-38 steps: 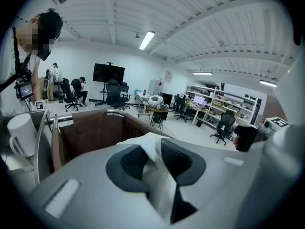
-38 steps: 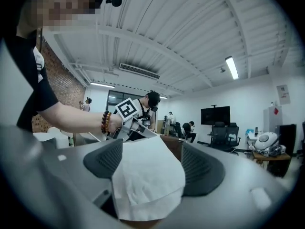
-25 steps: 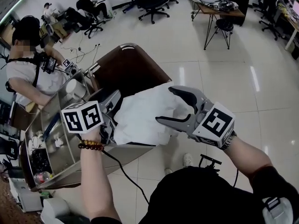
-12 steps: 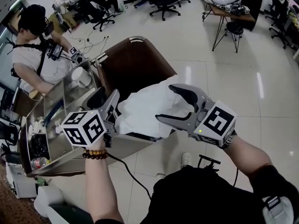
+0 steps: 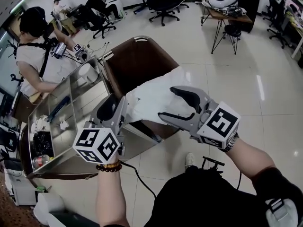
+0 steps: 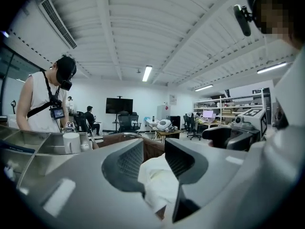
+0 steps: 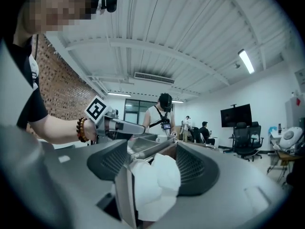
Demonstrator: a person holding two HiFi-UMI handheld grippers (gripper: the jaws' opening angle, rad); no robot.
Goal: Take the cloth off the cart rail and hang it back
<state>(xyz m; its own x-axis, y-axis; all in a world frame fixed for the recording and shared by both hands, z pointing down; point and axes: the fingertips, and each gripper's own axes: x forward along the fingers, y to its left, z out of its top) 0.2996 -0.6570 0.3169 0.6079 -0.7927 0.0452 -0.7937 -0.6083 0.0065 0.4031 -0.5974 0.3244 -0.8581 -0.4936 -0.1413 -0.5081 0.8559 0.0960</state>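
If the left claw is drawn aside too hard: the cloth could be torn out of its thin pinch, since the right claw is not yet pressed on it.
If it is let slip: it would be dropped past the cart rail.
Left claw: jaws have just been closing and are nipped on the cloth's left edge.
Right claw: jaws have just been closing but are held wide, with a bulge of cloth between them, ungripped.
Cloth: white, soft and creased, stretched between both claws.
Place: over the rail at the cart's near end; whether it is lifted clear cannot be told.

Cloth between closing jaws of left tool
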